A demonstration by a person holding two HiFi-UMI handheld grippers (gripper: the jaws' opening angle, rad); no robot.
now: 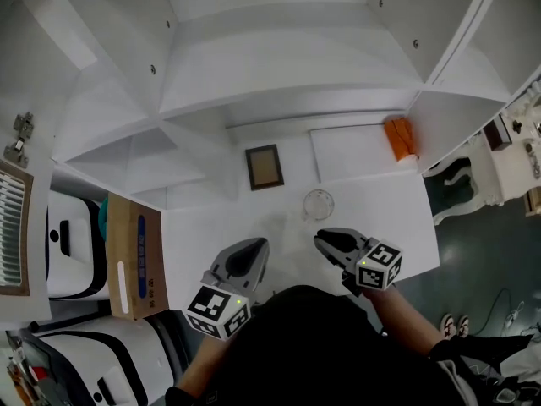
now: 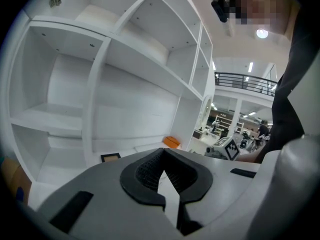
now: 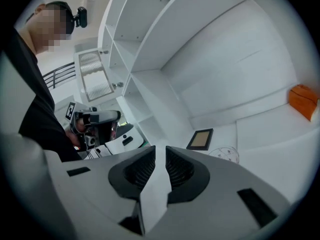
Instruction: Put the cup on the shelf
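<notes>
The big white shelf [image 1: 279,57] stands at the far side, with flat boards and open square boxes inside. In front of it is the white table [image 1: 372,218], smooth and flat. A brown cardboard box [image 1: 133,260] with a blue mark stands off the table's left edge. A small flat picture frame [image 1: 265,167] with a dark rim lies on the table near the shelf. A soft-looking orange thing [image 1: 401,138] sits far right, against the shelf wall. The cup [image 1: 319,203] is clear glass and round. It stands on the table, not on the shelf, nearer to you than the frame and a bit to its right. It is just beyond your right gripper [image 1: 325,242], and nothing is between them. That gripper's jaws are a thin crack apart and hold nothing. Your left gripper [image 1: 254,250] is pinched together at the tips, also holding nothing. Both have grey shells and dark ridged pads.
</notes>
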